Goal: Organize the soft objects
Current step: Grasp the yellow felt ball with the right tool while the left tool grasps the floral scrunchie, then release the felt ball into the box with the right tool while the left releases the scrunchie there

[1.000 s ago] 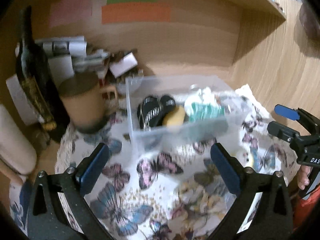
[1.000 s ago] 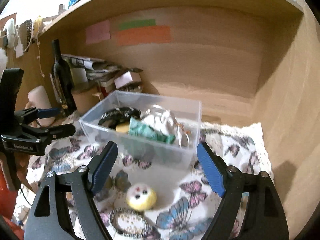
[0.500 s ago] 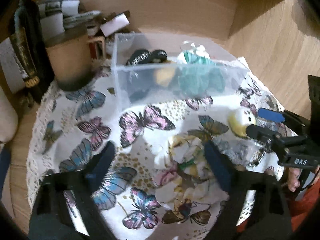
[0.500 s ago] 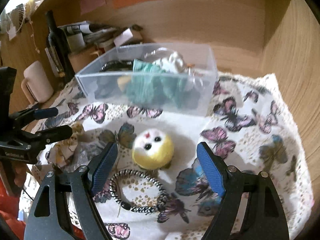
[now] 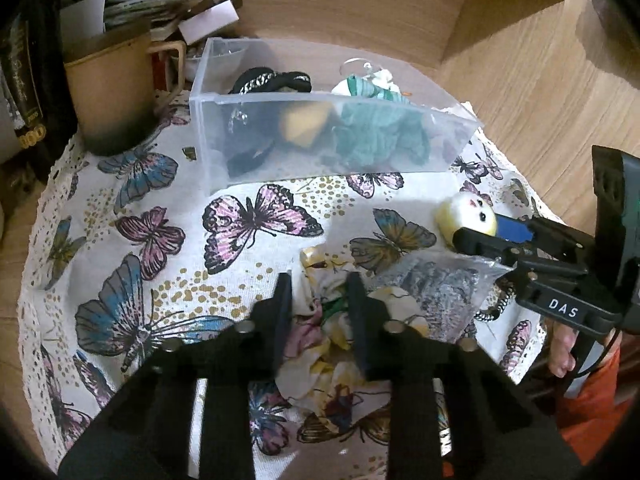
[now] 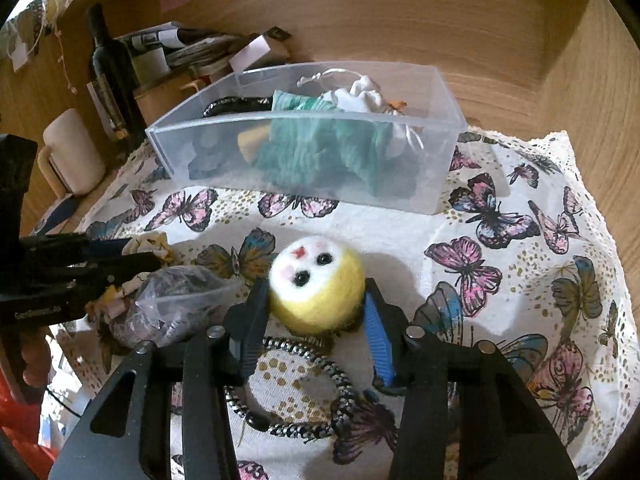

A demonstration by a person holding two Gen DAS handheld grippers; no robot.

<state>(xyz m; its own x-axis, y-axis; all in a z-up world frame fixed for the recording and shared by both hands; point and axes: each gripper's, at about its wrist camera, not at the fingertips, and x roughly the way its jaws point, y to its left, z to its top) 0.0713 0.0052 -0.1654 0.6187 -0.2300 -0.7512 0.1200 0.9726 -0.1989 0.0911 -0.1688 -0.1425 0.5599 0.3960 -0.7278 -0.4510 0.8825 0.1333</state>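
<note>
On the butterfly cloth [image 6: 500, 320], in front of the clear box [image 6: 304, 160]: right gripper [image 6: 316, 312] squeezed tight on the yellow fuzzy ball [image 6: 316, 284]. Just beside it, left gripper [image 5: 320, 308] pinched onto the flowery cloth scrunchie [image 5: 320, 332]. Next to that, a crinkly plastic bag [image 6: 180, 300] and a black-and-white hair tie [image 6: 296, 392], both lying loose.

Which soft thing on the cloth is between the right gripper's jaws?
The yellow felt ball with a face; the floral scrunchie sits in the left gripper instead.
</note>
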